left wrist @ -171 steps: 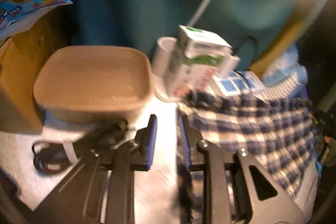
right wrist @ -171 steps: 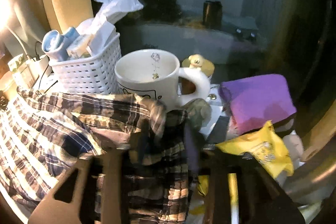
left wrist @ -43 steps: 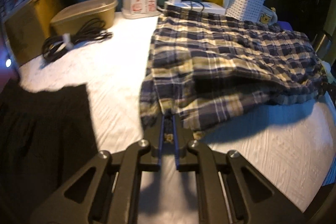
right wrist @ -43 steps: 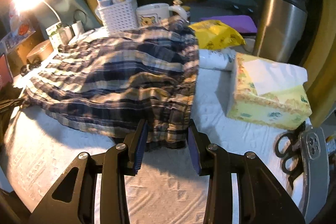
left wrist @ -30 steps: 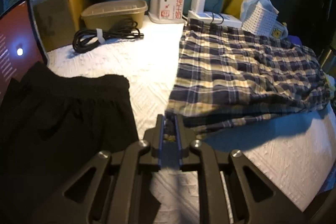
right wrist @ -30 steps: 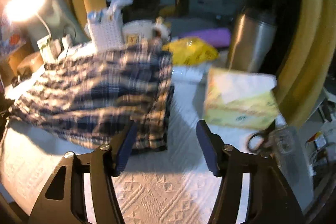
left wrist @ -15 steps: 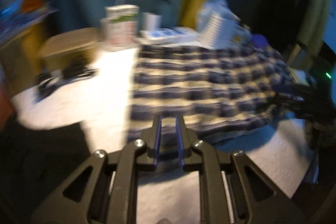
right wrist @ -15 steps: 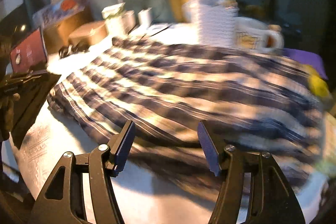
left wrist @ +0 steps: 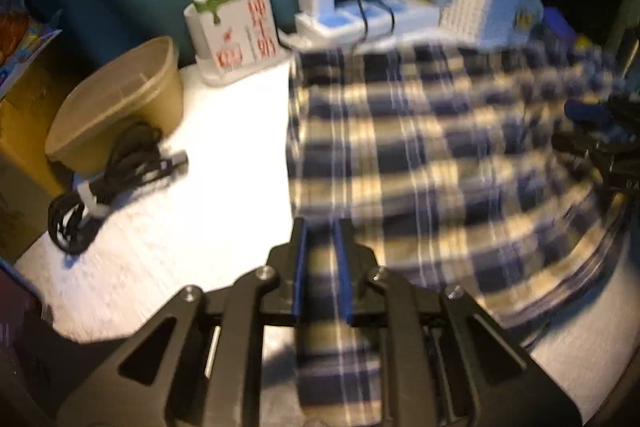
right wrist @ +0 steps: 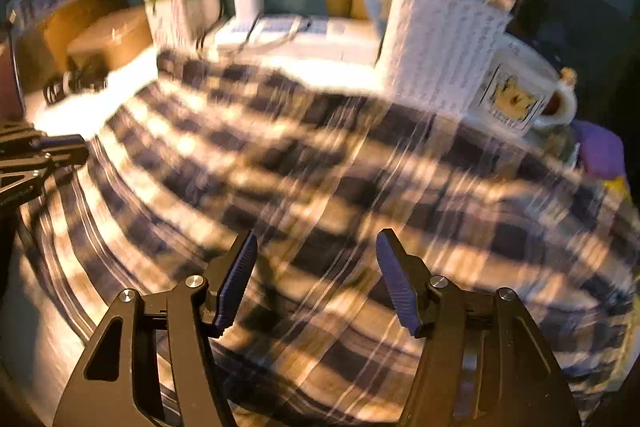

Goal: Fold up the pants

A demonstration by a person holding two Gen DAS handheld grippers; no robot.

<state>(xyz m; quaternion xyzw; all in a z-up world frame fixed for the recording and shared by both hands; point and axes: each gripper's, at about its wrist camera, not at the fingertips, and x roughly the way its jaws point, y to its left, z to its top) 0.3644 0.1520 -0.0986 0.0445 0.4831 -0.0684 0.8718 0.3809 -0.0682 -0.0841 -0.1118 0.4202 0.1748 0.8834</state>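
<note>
Now, a fold across the blue-and-cream plaid cloth pants (left wrist: 420, 155), best done with both sides gripped level and the top layer carried flat.

The pants lie spread on the white textured table cover (left wrist: 192, 227), their far edge just beside the white perforated plastic basket (right wrist: 436, 51) and the white printed mug (right wrist: 516, 95). The left gripper (left wrist: 322, 259) has its jaws nearly closed with plaid cloth running between them, so it appears to pinch the near edge. The right gripper (right wrist: 316, 279) hangs over the cloth with jaws wide apart, holding nothing; it should close on an edge first.
</note>
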